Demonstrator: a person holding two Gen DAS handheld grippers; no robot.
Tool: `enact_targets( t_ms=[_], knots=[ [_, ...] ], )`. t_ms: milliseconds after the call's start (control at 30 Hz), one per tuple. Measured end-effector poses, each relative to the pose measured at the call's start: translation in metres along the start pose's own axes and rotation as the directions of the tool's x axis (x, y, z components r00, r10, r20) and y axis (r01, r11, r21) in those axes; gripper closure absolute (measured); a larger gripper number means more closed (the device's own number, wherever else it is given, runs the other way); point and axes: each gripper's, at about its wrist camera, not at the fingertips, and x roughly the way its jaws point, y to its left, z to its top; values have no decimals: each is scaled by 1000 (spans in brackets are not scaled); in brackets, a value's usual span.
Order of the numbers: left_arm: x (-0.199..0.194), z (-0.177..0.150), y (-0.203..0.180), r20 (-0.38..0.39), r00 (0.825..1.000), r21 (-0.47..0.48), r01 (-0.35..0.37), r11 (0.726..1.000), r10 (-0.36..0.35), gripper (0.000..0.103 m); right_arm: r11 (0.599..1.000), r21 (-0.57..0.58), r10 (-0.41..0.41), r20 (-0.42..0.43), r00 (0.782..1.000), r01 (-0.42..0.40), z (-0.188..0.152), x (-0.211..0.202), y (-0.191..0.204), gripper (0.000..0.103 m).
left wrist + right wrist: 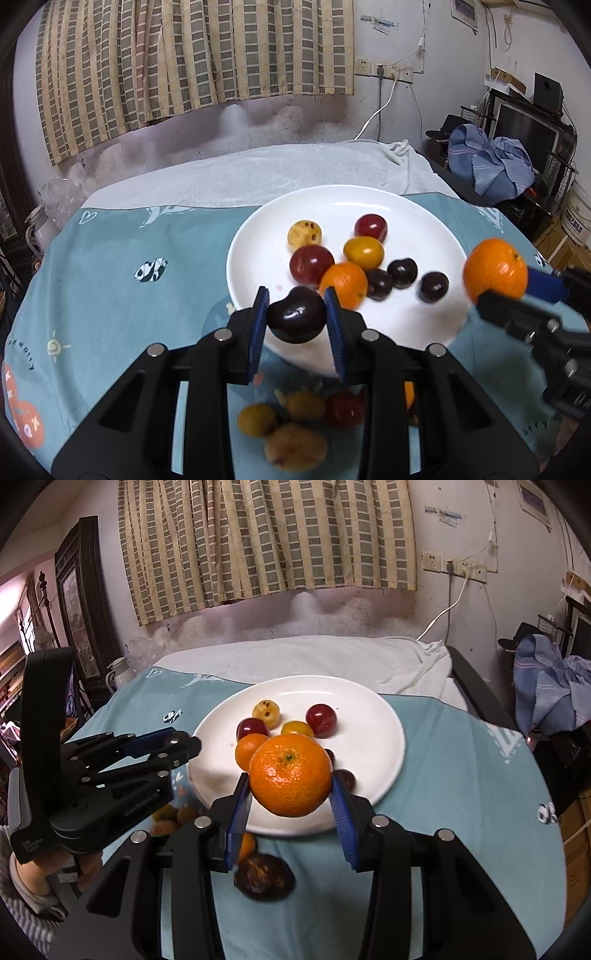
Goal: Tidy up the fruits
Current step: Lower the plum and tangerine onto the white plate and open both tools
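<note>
Above plate (258,236) near edge: left gripper (297,314) pinching dark cherry (295,319); right gripper (291,801) pinching mandarin (290,773). Step: carrying fruit to plate. Next: lower onto bare spots, release gently.

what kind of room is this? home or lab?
Most likely a lived-in home room, not a lab: a checked curtain on the wall, a table under a cartoon-print tablecloth with a white plate of fruit, and clothes heaped by a TV.

Left gripper (297,317) and right gripper (291,797) each clamp something.
</note>
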Motion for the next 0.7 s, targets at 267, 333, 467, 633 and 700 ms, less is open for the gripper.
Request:
enact_targets(
  t_ms=[267, 333, 467, 633, 700],
  knots=[
    [34, 11, -1, -18, 1000, -5, 17, 1000, -17, 72, 1000, -12, 7, -35, 999, -8, 0, 32, 1, 60],
    [40, 10, -2, -23, 999, -2, 23, 1000, -23, 72, 1000, -14, 4, -43, 999, -5, 0, 37, 0, 60],
    [48, 8, -5, -22, 1000, 7, 17, 1000, -17, 72, 1000, -16, -12, -55, 998, 11, -2, 47, -4, 60],
    [48, 8, -3, -23, 999, -1, 24, 1000, -24, 71, 1000, -7, -4, -71, 997, 3, -2, 52, -6, 59],
    [48, 8, -4, -17, 1000, 4, 11, 1000, -11, 65, 1000, -10, -1, -79, 997, 0, -2, 53, -6, 59]
  ],
)
